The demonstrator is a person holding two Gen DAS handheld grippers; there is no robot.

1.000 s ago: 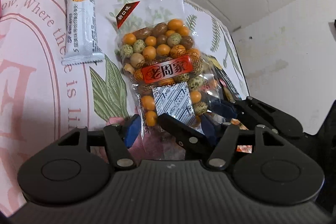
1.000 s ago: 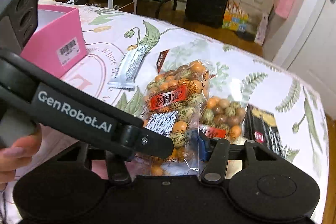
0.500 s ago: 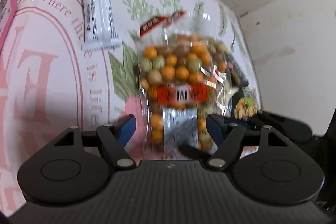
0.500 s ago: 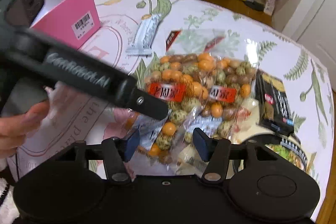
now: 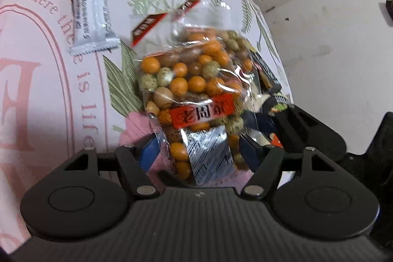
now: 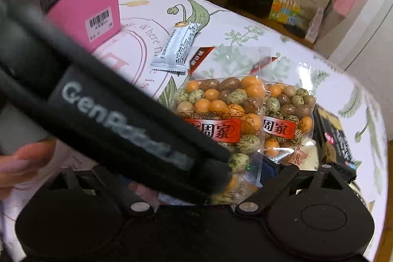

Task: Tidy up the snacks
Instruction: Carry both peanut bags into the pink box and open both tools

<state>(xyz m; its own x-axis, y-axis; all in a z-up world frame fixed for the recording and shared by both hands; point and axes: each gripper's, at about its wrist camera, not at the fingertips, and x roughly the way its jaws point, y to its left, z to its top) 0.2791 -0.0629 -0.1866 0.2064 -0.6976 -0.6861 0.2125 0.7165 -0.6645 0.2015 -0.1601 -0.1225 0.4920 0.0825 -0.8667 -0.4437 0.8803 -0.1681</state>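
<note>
A floral-printed tablecloth (image 6: 245,16) is seen, bearing a pink box (image 6: 91,14), a white snack bar (image 6: 176,48), nut bags (image 6: 287,114) and seemingly a dark packet (image 6: 339,136).
</note>
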